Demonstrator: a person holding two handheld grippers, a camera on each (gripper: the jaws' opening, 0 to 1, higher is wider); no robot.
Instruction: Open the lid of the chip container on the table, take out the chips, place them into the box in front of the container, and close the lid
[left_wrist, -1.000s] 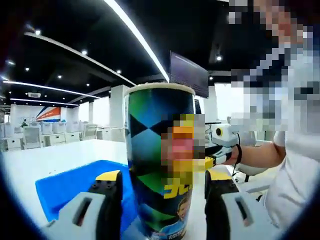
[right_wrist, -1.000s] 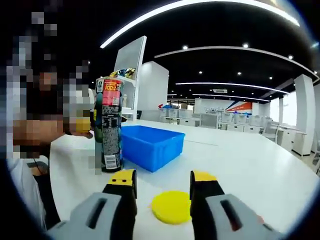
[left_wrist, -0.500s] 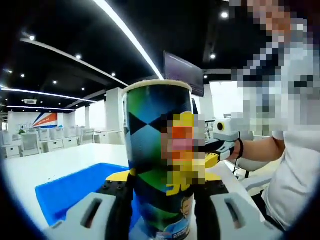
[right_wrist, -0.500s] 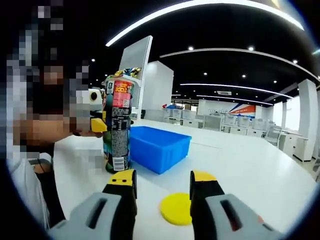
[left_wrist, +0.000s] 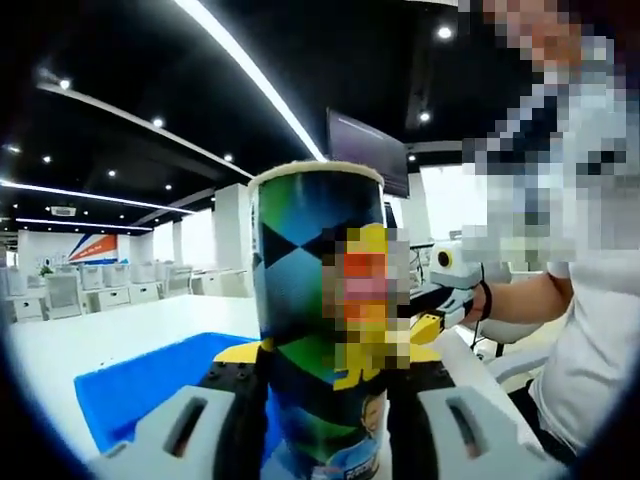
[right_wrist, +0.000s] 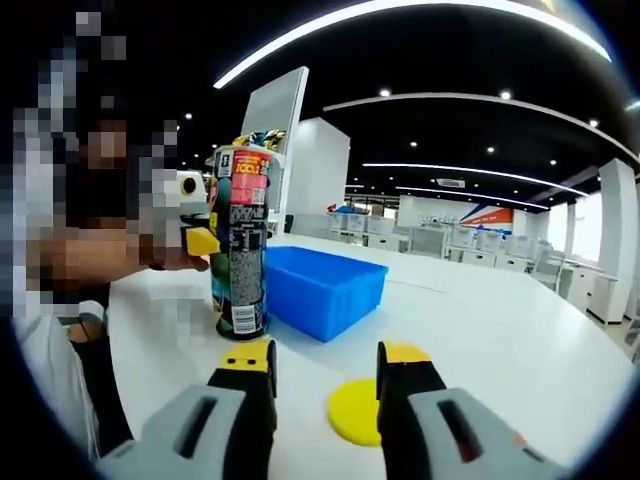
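Left gripper (left_wrist: 322, 385) has closed on the can (left_wrist: 322, 320), jaws open a second ago; can stands at 9 o'clock of the box (right_wrist: 325, 290). Right gripper (right_wrist: 322, 385) is open and empty, lid (right_wrist: 352, 411) on the table (right_wrist: 520, 340) between its jaws. Judgement: can secured for removing chips.

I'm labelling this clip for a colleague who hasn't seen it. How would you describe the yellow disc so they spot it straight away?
In the right gripper view, start at the white table and find the blue box, with the tall chip container beside it. Nearer the camera, the yellow disc lies flat on the tabletop between the right gripper jaws. It is the one flat, round, plain yellow thing there.
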